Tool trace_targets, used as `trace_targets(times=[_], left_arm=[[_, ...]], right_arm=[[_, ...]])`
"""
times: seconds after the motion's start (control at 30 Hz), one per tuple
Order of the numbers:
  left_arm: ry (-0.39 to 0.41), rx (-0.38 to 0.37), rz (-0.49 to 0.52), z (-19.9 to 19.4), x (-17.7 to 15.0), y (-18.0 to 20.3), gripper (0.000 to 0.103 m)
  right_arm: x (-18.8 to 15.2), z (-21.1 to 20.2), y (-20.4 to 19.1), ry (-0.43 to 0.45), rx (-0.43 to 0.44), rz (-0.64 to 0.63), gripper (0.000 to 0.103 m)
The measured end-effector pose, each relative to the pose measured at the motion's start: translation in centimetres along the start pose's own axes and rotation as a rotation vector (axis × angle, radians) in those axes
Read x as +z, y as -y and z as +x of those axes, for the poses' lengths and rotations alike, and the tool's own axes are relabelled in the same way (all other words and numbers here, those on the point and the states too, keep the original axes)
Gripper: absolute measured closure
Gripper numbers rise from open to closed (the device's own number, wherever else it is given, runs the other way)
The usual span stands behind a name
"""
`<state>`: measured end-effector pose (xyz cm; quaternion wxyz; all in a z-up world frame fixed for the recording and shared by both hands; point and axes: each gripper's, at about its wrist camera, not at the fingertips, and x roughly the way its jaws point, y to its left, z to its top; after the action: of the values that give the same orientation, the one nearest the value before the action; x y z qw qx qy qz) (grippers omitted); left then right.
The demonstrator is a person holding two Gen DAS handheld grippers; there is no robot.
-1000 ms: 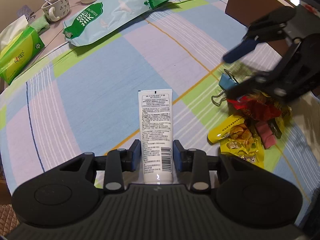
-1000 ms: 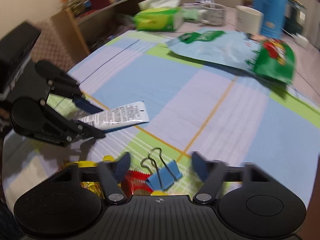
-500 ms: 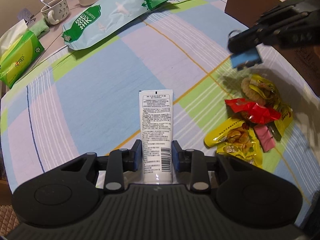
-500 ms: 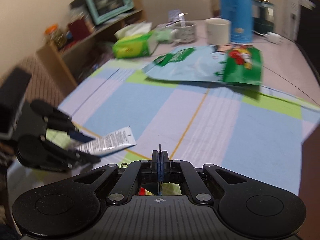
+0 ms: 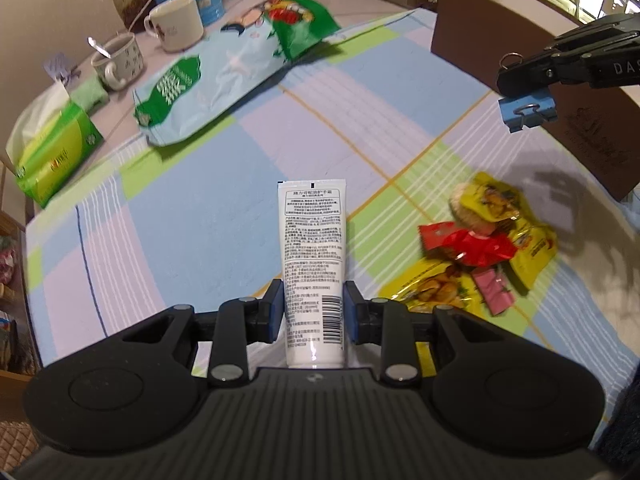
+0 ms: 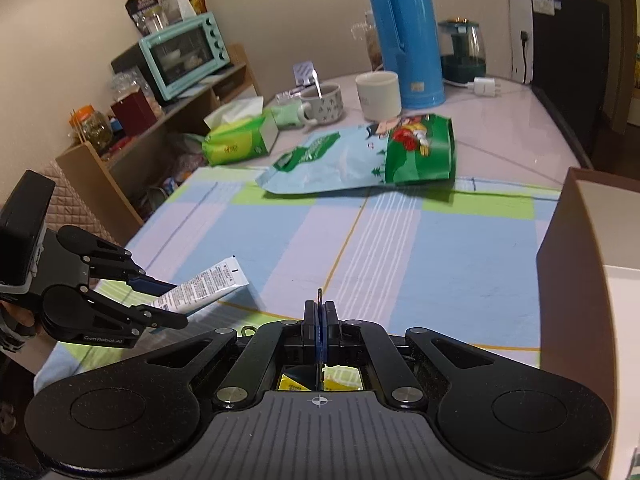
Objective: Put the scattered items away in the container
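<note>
**Two Things Held, One Box Waiting**

Left gripper (image 5: 313, 308): fingers (image 5: 275, 309) pressed tight on both sides of a white cream tube (image 5: 313, 256), down near the barcode end. Tube held up above the checked cloth (image 5: 192, 216), flat end pointing away.

Right gripper (image 6: 320, 320): fingers closed on a blue binder clip (image 5: 527, 109). Clip up in the air, just beside the brown cardboard box (image 5: 500, 20), not in it. Seen edge-on between the fingers in the right wrist view.

On the surface, close together: yellow snack packets (image 5: 492, 204), a red wrapper (image 5: 468, 242) and a small pink packet (image 5: 494, 292). Near the box, not in it.

Probably carrying time for both things. To do it well:

- Lift the clip higher than the box wall (image 6: 560, 264) before going across. No bumping the edge.
- Stop over the open top, go low, then let go.
- Keep the squeeze on the tube soft and steady. Too hard, and cream could push out.
- Keep the two grippers well apart at the box. One at a time.
</note>
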<state>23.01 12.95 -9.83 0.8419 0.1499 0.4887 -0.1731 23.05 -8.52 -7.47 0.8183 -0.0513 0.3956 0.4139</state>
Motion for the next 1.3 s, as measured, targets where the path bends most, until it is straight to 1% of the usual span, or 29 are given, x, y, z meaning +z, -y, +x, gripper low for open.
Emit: trace_targets(times=[0.2,0.37,0.6,0.77,0.9,1.03,1.3], left_arm=[[0.042,0.014,0.04,-2.4,1.1,2.2,0.077],[0.077,0.023,0.075,-4.3,2.1,4.1,0.077],[0.147,-0.025,0.159,-5.3,5.9,8.5,0.077],[0.196,-0.062,0.222,-5.8,8.7,11.8,0.077],[0.231,-0.099,0.28,-5.7,11.6,15.1,0.077],[0.261,-0.131,0.342,-5.3,14.5,18.6,0.077],[0.281,-0.195,0.45,-3.9,18.8,25.5,0.077]], right_arm=[[-0.6,-3.5,0.0,0.059,-0.014,0.012,0.103],[-1.4,-7.2,1.4,0.112,-0.049,0.049,0.103],[-2.8,-12.7,4.5,0.173,-0.139,0.107,0.103],[-3.9,-16.5,7.4,0.205,-0.219,0.151,0.103],[-4.9,-19.6,10.2,0.218,-0.28,0.185,0.103],[-5.8,-22.1,12.7,0.211,-0.325,0.203,0.103],[-7.5,-25.0,16.8,0.189,-0.345,0.218,0.103]])
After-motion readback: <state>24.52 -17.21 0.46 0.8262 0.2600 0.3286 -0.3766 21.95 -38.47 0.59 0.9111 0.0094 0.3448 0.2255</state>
